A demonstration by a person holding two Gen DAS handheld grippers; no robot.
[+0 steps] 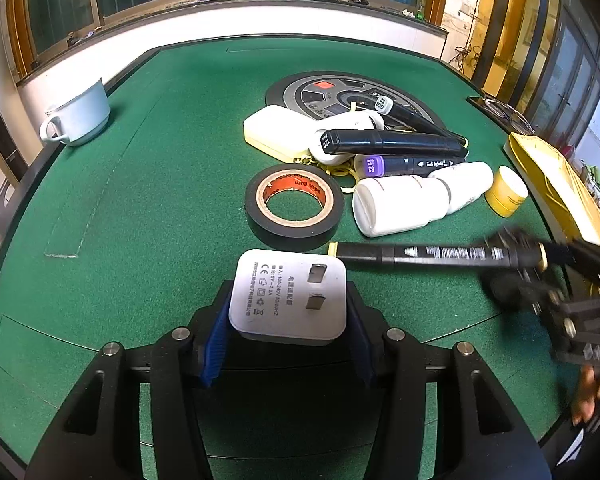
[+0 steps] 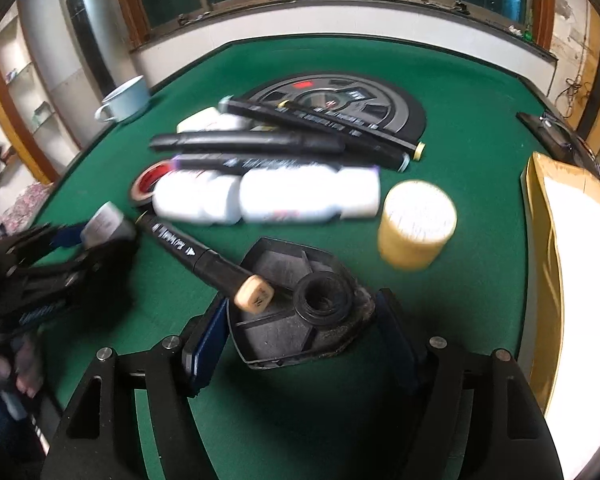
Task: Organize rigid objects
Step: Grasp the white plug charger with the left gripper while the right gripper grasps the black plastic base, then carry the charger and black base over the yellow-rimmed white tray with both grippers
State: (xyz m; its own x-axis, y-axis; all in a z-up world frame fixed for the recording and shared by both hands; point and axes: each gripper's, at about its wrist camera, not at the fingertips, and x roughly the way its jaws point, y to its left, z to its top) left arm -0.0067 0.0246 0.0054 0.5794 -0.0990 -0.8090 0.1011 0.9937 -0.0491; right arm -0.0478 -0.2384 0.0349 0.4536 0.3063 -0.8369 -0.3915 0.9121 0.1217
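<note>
The left gripper [image 1: 287,320] has its jaws clamped on a white power adapter [image 1: 287,293], prong face up, held just above the green surface [image 1: 140,200] near its front edge. The right gripper [image 2: 300,320] has its jaws closed on a black, compartmented plastic piece [image 2: 284,320] with a round socket; a black marker [image 2: 204,258] with a tan end cap lies slanted with that cap over the piece's left rim, though whether it rests on the piece or just in front of it is not clear. The remaining clutter sits toward the middle of the surface: a roll of black tape [image 1: 294,206], two white bottles [image 1: 404,204], a small yellow jar [image 1: 506,192], more markers [image 1: 392,142] and a white case [image 1: 276,130] lying partly over a round grey panel [image 1: 340,96]. A pale cup [image 1: 78,118] stands at the far left edge and a yellow envelope [image 1: 556,188] along the right edge. To do this step well, each held item should probably be carried low and set down flat in its own group, well apart from the heap, with the right gripper easing clear of the marker first so it does not roll. The left view shows the adapter's label and the tape's orange core sharply; the right view, blurred, alone shows the black piece's compartments and the envelope's open white inside.
</note>
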